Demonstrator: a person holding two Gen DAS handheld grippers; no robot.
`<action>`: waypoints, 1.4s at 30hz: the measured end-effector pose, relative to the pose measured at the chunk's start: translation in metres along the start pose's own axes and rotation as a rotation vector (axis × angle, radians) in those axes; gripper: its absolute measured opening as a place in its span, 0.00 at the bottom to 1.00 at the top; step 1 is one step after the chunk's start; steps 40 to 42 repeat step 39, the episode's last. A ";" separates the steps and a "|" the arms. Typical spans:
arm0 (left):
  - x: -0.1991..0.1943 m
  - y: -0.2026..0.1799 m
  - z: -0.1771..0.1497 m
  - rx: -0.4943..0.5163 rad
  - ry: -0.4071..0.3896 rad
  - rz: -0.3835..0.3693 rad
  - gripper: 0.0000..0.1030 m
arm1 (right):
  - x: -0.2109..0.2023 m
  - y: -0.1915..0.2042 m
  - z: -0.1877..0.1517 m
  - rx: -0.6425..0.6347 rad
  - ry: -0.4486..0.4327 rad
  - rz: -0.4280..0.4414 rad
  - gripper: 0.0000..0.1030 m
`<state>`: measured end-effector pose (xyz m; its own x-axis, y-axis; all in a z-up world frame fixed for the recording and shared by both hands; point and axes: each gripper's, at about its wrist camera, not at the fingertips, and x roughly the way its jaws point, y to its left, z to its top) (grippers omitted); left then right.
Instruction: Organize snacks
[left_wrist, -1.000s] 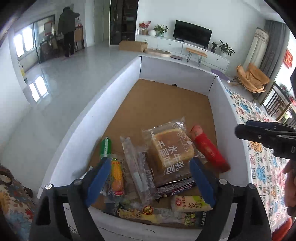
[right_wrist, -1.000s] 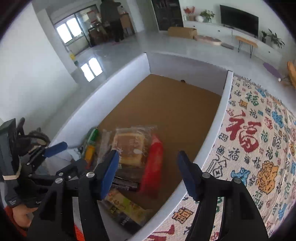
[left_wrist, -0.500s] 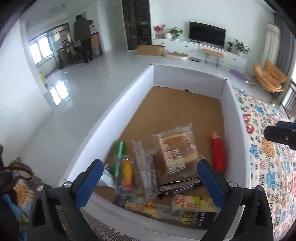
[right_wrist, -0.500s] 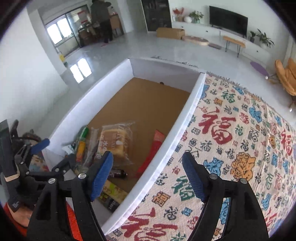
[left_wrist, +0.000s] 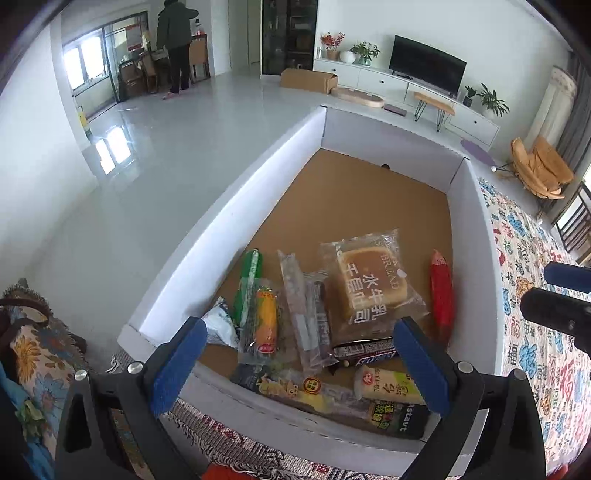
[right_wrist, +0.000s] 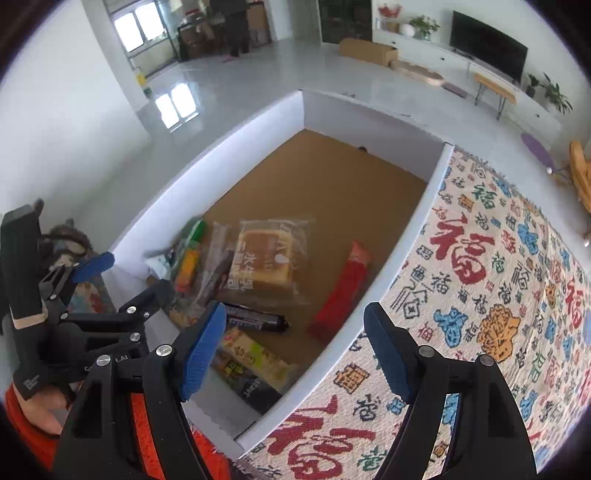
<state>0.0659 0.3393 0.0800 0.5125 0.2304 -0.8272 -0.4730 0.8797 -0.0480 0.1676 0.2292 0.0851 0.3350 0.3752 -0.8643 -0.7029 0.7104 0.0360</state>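
Observation:
A white box (left_wrist: 236, 206) with a brown floor holds several snacks at its near end: a bread packet (left_wrist: 373, 280), a red stick packet (left_wrist: 441, 291), a green stick (left_wrist: 249, 280), an orange sausage (left_wrist: 266, 321), a dark chocolate bar (left_wrist: 365, 350). My left gripper (left_wrist: 299, 369) is open and empty above the box's near wall. My right gripper (right_wrist: 295, 350) is open and empty over the box's right wall (right_wrist: 406, 258). The bread packet (right_wrist: 264, 258) and the red packet (right_wrist: 340, 291) also show in the right wrist view.
A patterned cloth (right_wrist: 498, 277) with red and blue characters covers the surface right of the box. The box's far half is bare brown floor (left_wrist: 362, 192). Behind is a living room with a TV (left_wrist: 426, 70); a person (left_wrist: 175, 44) stands far back.
Both grippers have pulled back and up from the snacks. The right gripper has shifted right, from over the snacks to over the box's right wall. Both stay open and empty.

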 end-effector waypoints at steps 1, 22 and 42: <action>-0.001 0.001 0.000 0.006 -0.009 0.022 0.97 | 0.001 0.003 0.000 -0.007 0.000 -0.003 0.78; -0.007 -0.001 -0.004 0.038 -0.042 0.082 0.97 | 0.012 0.010 0.001 -0.028 0.015 -0.046 0.78; -0.011 -0.010 -0.006 0.063 -0.061 0.079 0.98 | 0.023 0.010 -0.001 -0.032 0.029 -0.043 0.78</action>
